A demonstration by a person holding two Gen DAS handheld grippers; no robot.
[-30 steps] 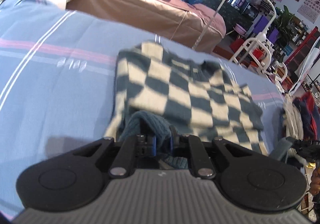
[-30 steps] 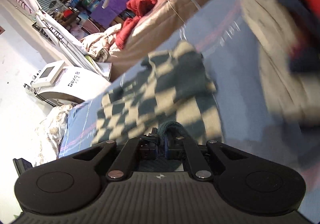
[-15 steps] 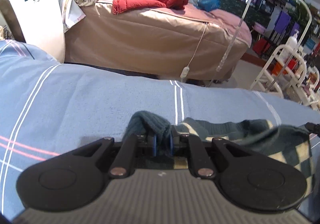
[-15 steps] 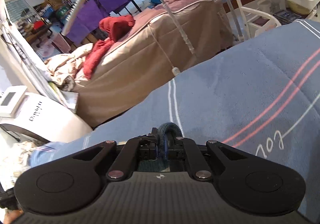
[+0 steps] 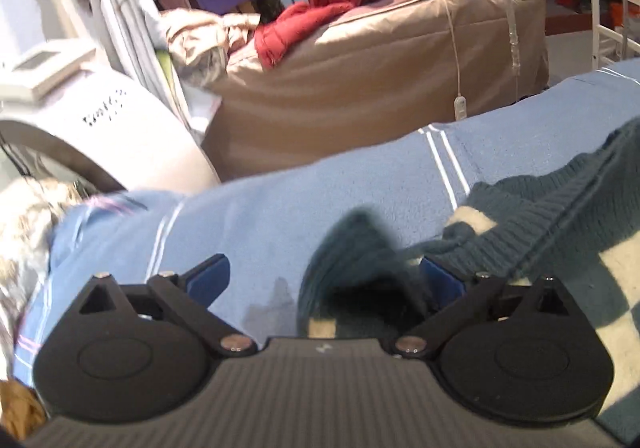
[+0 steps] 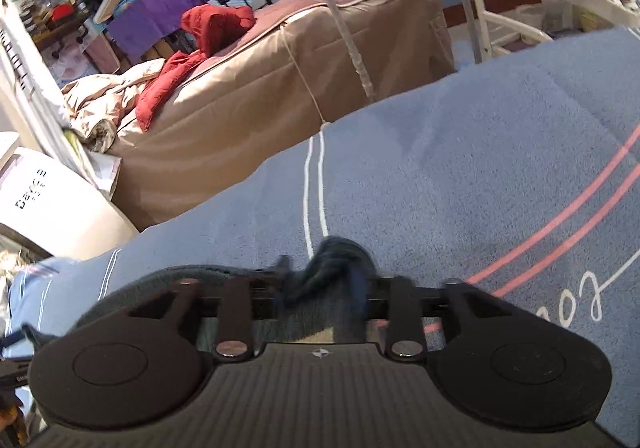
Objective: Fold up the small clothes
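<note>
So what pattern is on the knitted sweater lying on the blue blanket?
The knitted sweater has dark teal and cream checks, like a chessboard. The left wrist view shows it best.

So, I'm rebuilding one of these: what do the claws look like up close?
Both match: the left claw and right claw have a ribbed grey body, two black rounded lobes with circular insets, black link arms on silver rivets, and blue pads. No cables visible.

Bright patchy sunlight, hard shadows, motion blur at the edges, strong fisheye bending
</note>
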